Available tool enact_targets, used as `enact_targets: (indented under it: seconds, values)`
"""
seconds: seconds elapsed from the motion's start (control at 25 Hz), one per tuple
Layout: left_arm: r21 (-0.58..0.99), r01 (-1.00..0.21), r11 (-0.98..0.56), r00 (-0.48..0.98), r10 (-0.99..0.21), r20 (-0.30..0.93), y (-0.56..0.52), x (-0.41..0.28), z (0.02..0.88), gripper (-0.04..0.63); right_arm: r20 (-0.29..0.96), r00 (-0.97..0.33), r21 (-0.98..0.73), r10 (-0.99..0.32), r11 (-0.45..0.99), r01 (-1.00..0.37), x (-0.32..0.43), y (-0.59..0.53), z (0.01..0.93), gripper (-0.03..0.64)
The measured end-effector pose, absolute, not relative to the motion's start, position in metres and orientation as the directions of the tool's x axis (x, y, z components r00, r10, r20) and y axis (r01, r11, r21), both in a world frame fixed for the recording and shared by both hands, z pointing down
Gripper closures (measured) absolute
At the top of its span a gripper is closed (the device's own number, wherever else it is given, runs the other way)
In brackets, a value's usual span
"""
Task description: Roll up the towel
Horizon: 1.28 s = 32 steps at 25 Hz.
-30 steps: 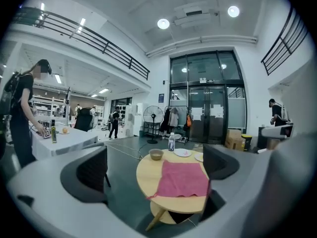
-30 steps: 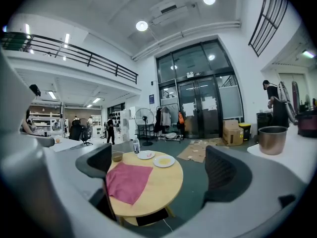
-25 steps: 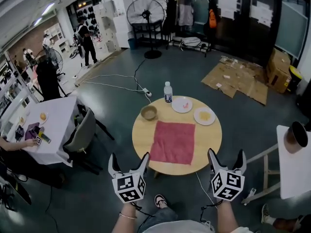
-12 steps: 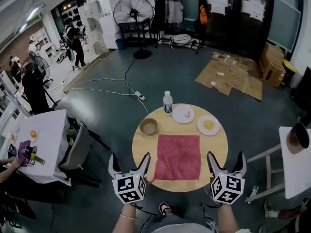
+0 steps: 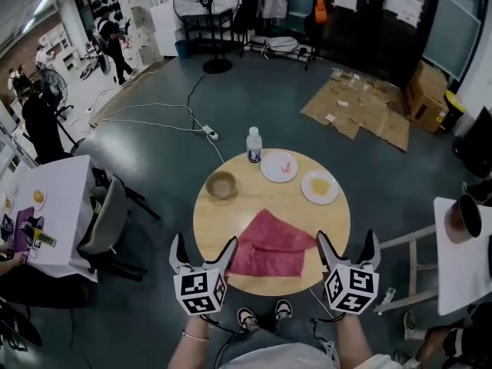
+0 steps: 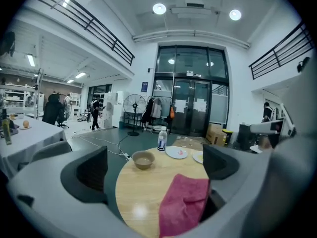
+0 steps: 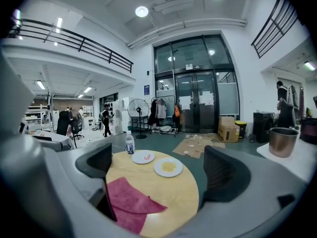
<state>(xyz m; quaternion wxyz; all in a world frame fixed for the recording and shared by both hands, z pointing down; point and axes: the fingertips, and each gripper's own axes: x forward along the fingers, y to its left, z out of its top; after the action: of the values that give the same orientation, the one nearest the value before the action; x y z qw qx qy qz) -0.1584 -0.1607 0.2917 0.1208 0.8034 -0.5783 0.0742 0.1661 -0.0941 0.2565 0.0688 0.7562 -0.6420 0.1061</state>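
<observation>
Towel [image 5: 269, 241] (partly folded) corners hidden by left gripper [image 5: 204, 246], right gripper [image 5: 347, 240].

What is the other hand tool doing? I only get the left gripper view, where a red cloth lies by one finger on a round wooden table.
Observer: The right gripper holds its fingers wide apart with nothing between them. The red cloth towel lies beside its left finger.
Visitor: Is the cloth lying flat?
Observer: No. In the head view, one layer is folded over another and forms a peak that points away from the person, toward the middle of the round wooden table.
Visitor: What is half hidden behind the finger on my right?
Observer: A white round plate with yellow food on it, standing on the far side of the table beyond the towel.
</observation>
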Motion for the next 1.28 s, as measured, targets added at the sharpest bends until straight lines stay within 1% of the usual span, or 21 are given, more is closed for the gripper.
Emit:
enact_targets:
  seconds: [0.28,0.68,0.92,1.08,1.28]
  values:
    - [0.117,-0.935,-0.334,0.354,-0.875,0.330,-0.150,-0.138,0.324,0.017,0.317,0.136,-0.029,-0.938,-0.153,-0.988,0.176,-0.086,0.283,0.035]
    - [0.110,-0.914,-0.391,0.397,-0.802,0.447,-0.138,-0.125,0.383,0.017,0.451,0.056,-0.035,-0.891,-0.080,-0.996,0.168,-0.081,0.347,0.057]
    - [0.114,-0.895,-0.432,0.427,-0.750,0.505,-0.132,-0.121,0.414,0.018,0.522,0.005,-0.060,-0.853,-0.042,-0.997,0.158,-0.076,0.383,0.081]
    - [0.144,-0.864,-0.482,0.479,-0.701,0.528,-0.133,-0.114,0.429,0.018,0.555,-0.028,-0.079,-0.832,-0.019,-0.997,0.153,-0.077,0.403,0.127]
    - [0.163,-0.799,-0.579,0.562,-0.623,0.544,-0.136,-0.095,0.437,0.020,0.588,-0.068,-0.092,-0.806,0.016,-0.996,0.156,-0.079,0.420,0.207]
